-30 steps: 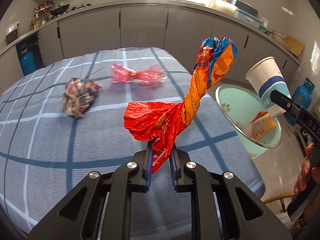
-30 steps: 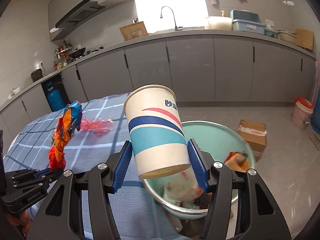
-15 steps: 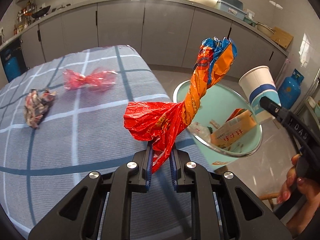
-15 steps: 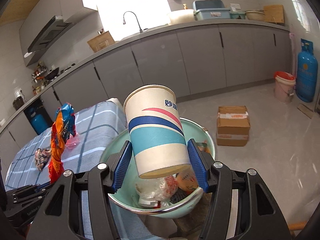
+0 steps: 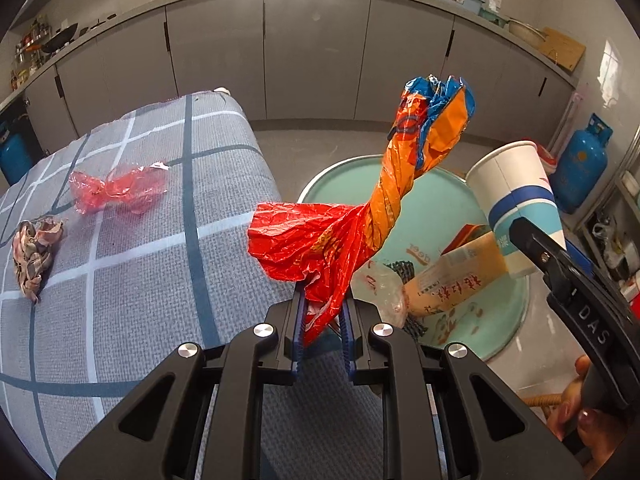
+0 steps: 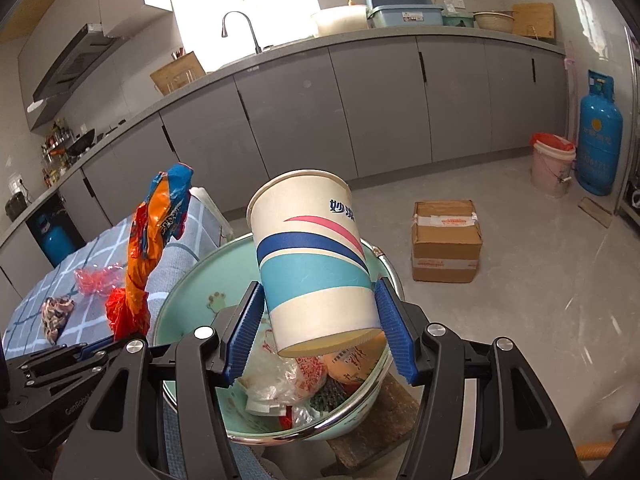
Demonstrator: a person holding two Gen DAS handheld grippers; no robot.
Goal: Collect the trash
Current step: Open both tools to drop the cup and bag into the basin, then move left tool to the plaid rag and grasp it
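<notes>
Both grippers have swung over the green basin [image 6: 192, 280]: left gripper [image 5: 322, 326] pinches a twisted wrapper [image 5: 384, 208], right gripper [image 6: 320, 328] clamps a paper cup [image 6: 312, 260]; released off-centre, either could miss and fall to the floor.

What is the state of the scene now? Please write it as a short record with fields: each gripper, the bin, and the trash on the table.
left gripper: fingers shut on the twisted snack wrapper, at the table edge beside the basin
right gripper: holds the paper cup, tilted, above the basin
bin: green basin beside the table, already holding a carton and plastic scraps
trash on table: red plastic wrapper; crumpled paper ball
table: blue checked tablecloth
</notes>
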